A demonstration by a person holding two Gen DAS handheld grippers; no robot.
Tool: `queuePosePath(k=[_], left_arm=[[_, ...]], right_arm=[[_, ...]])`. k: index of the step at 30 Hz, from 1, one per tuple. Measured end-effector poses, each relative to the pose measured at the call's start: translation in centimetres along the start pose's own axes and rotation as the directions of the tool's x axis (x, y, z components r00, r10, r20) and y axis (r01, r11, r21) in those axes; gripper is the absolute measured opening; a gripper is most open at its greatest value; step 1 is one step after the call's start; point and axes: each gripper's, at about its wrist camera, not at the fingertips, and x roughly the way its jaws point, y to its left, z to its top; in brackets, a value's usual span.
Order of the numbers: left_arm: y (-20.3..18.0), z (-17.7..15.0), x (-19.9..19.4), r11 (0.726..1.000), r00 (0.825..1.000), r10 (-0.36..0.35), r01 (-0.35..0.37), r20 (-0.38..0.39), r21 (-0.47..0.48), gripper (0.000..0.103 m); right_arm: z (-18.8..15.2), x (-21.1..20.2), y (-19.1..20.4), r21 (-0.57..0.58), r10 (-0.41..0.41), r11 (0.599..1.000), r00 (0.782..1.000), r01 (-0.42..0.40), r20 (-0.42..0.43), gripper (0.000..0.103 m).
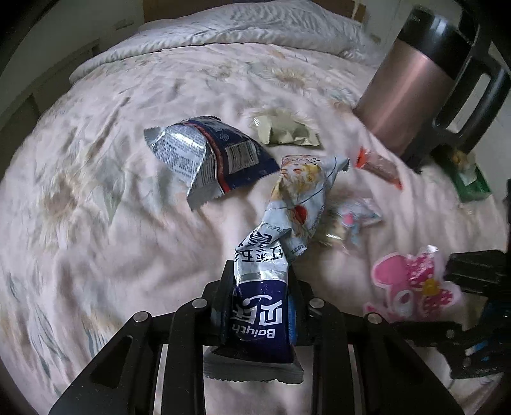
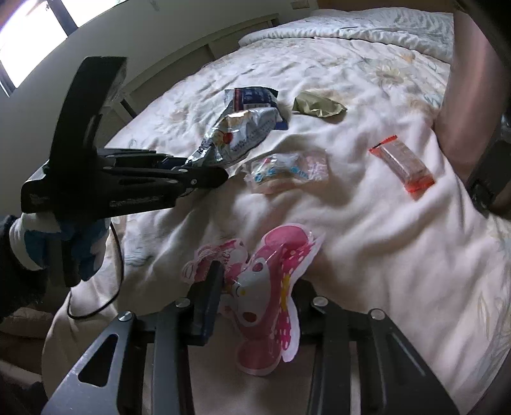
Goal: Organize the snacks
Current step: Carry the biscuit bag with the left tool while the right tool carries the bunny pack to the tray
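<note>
Nearest in the left wrist view: left gripper [image 1: 260,284], jaws closed tight on the dark blue end of a long crumpled snack bag [image 1: 287,223]. Bag lifted off the bed, light-coloured printed end hanging forward above the bedspread [image 1: 111,223].

Nearest in the right wrist view: right gripper [image 2: 255,287], jaws narrow and pressed on a pink cartoon-shaped pouch [image 2: 271,287]. Lower part of pouch between the two fingers, upper part lying against the bedspread.

To the left in the right wrist view: left gripper again, seen from the side, held by a hand in a blue and white glove [image 2: 57,245], a thin black cable [image 2: 115,271] hanging below.

A little farther, just beside the hanging bag: a small clear packet with blue and pink print [image 2: 287,170], flat on the bed. To its right, apart from it: a clear bar wrapper with orange ends [image 2: 402,166], lying slantwise.

Farther: a dark blue and silver bag [image 1: 207,156], flat, back side up with small print. Near it to the right: an olive green packet [image 1: 287,131], crumpled.

At the right side of the bed: a tall rose-coloured jug with black handle [image 1: 415,79], upright. Beside its base: a green box [image 1: 469,182], only partly visible.

Farthest: a folded white quilt [image 1: 255,22] across the head of the bed.
</note>
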Motion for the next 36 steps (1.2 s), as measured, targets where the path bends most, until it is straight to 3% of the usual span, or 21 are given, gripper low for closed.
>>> queuePosePath(k=[5, 17, 26, 36], left_arm=[[-0.5, -1.2, -1.5, 0.999, 0.999, -0.034, 0.034, 0.008, -0.034, 0.022], [-2.6, -3.0, -5.7, 0.998, 0.999, -0.03, 0.031, 0.029, -0.052, 0.022], [-8.9, -2.5, -7.8, 0.996, 0.995, -0.084, 0.082, 0.045, 0.044, 0.022], [-18.4, -0.4, -6.8, 0.969, 0.981, -0.195, 0.191, 0.009, 0.158, 0.022]], right_arm=[[-0.7, -0.6, -1.0, 0.083, 0.042, 0.996, 0.999, -0.044, 0.025, 0.014], [-1.6, -7.0, -3.0, 0.161, 0.012, 0.986, 0.988, -0.037, 0.152, 0.014], [-4.1, -13.1, -6.3, 0.243, -0.067, 0.97, 0.969, 0.007, 0.238, 0.014], [-8.5, -21.0, -12.3, 0.378, -0.214, 0.922, 0.921, 0.082, 0.324, 0.014]])
